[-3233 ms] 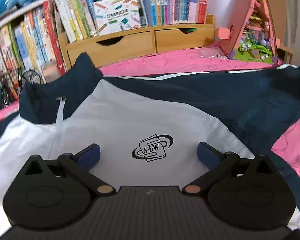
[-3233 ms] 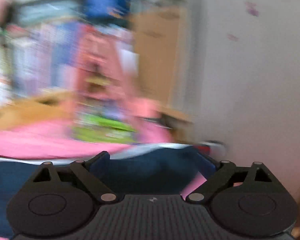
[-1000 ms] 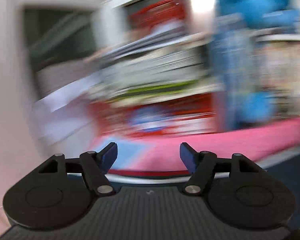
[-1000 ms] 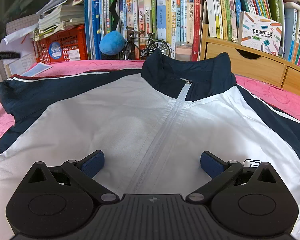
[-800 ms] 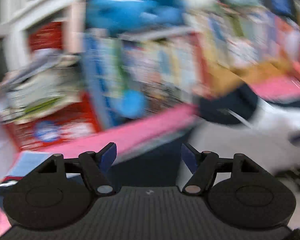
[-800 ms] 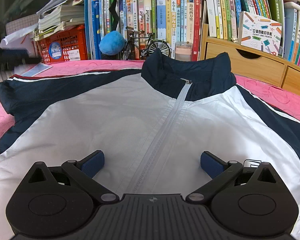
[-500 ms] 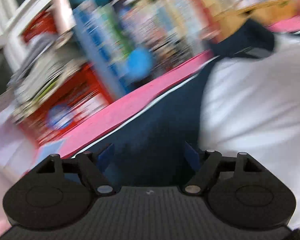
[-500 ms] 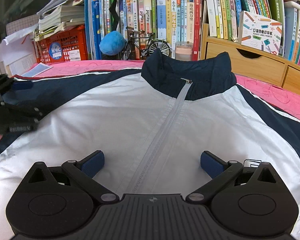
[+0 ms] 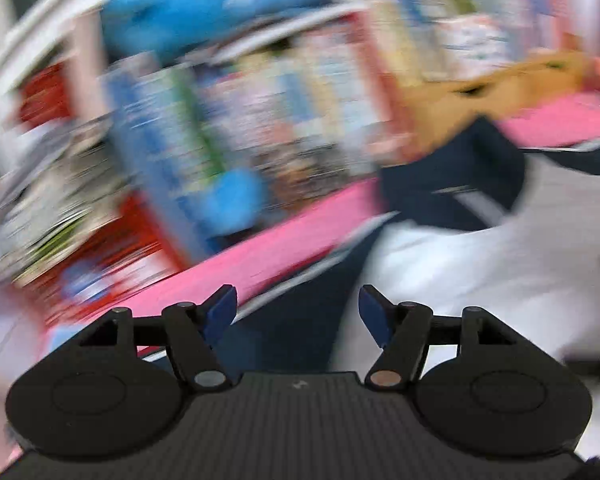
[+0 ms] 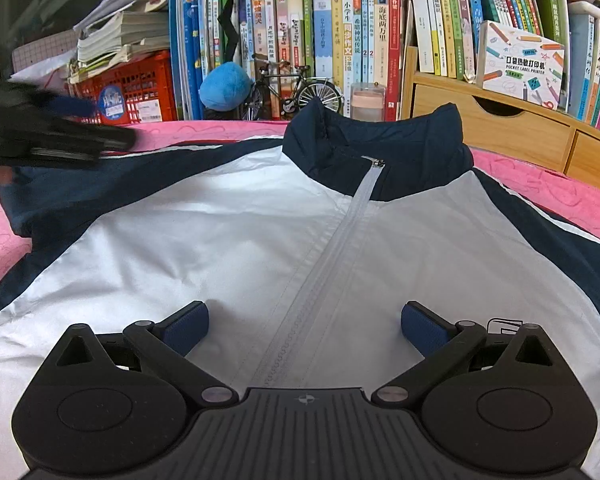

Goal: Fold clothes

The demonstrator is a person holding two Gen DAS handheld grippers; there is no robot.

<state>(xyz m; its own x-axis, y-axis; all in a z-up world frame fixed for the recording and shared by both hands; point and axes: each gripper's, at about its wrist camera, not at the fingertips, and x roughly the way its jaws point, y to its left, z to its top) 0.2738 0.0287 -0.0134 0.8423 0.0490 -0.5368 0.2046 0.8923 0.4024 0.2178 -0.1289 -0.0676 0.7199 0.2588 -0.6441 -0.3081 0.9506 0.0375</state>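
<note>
A big pink bed cover [image 10: 556,196] lay under a white and dark blue zip-up jacket [image 10: 220,248]. The jacket lay flat, its collar pointing at the crowded shelf of books [image 10: 340,28], its zip running from front to back. Pink cover showed bare at both sides. The right gripper [image 10: 304,326] sat over the zip, jaws wide apart, holding nothing. The left gripper [image 9: 298,310] was above the jacket's dark sleeve edge, jaws closing, nothing between them.

Navy-and-white jacket [image 10: 260,232] — zipped shut, spread flat face-up, collar standing at the far end.
</note>
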